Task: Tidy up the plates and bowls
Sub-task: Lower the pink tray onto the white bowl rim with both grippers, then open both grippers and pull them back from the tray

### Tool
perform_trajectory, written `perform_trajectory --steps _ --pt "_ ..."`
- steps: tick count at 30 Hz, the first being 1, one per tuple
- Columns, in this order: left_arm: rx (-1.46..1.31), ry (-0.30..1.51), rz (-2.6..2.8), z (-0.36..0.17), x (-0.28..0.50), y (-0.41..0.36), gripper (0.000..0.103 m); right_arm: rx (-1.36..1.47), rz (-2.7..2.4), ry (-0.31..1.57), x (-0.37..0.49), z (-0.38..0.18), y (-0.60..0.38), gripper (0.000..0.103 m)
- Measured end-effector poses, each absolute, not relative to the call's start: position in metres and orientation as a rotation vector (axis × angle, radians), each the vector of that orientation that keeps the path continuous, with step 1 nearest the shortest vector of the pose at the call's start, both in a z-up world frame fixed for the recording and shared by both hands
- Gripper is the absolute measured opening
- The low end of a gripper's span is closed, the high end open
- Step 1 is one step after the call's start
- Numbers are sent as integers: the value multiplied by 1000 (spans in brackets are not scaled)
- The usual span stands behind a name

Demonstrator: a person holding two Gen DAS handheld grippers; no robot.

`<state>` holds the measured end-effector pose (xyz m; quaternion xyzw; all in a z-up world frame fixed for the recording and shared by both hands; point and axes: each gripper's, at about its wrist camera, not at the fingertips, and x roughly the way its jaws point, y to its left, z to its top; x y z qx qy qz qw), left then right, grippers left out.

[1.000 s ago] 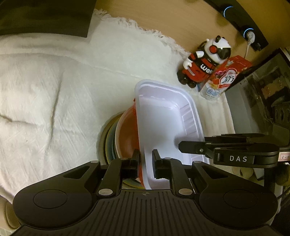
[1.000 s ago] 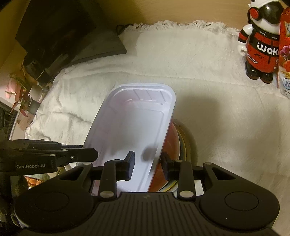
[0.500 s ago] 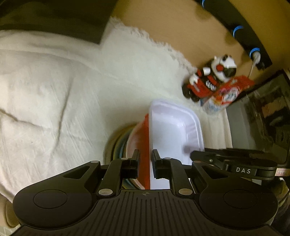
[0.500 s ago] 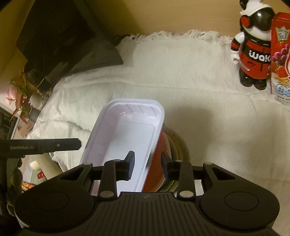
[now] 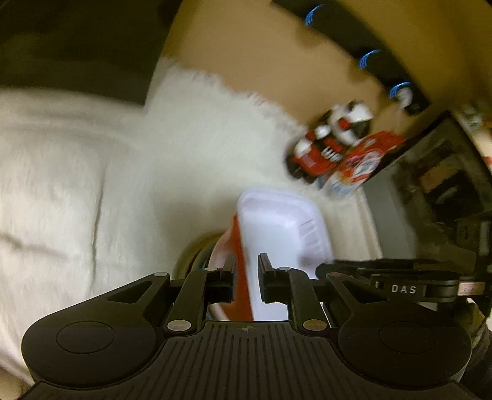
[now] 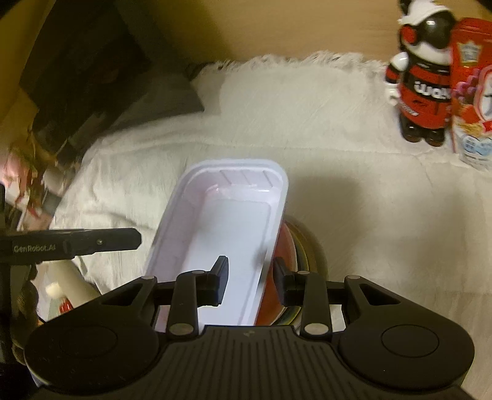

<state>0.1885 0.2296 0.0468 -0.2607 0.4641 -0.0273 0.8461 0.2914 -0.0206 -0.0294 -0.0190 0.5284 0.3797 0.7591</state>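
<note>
Left wrist view: white cloth (image 5: 92, 190) spreads at left; the left gripper (image 5: 246, 278) has its jaws clenched on the near rim of the white tray (image 5: 276, 234) and the red bowl (image 5: 238, 270) under it, atop stacked plates (image 5: 196, 255). A panda figure (image 5: 332, 138) stands far right. In the right wrist view the right gripper (image 6: 249, 281) grasps the same rims.

A fringed white cloth (image 6: 353, 197) covers the surface, with a tan wooden wall (image 6: 276, 27) at the far side, in dim yellowish light.
</note>
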Motion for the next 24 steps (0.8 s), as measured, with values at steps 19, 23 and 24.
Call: perform_trajectory --steps 19,23,24 --pt "-289 674 63 83 56 102 15 16 735 913 183 7 -98 48" --pt "-305 761 159 77 30 69 14 -26 792 903 149 0 -116 48" --pt "-302 779 200 77 23 62 14 -36 801 900 142 -4 -119 48"
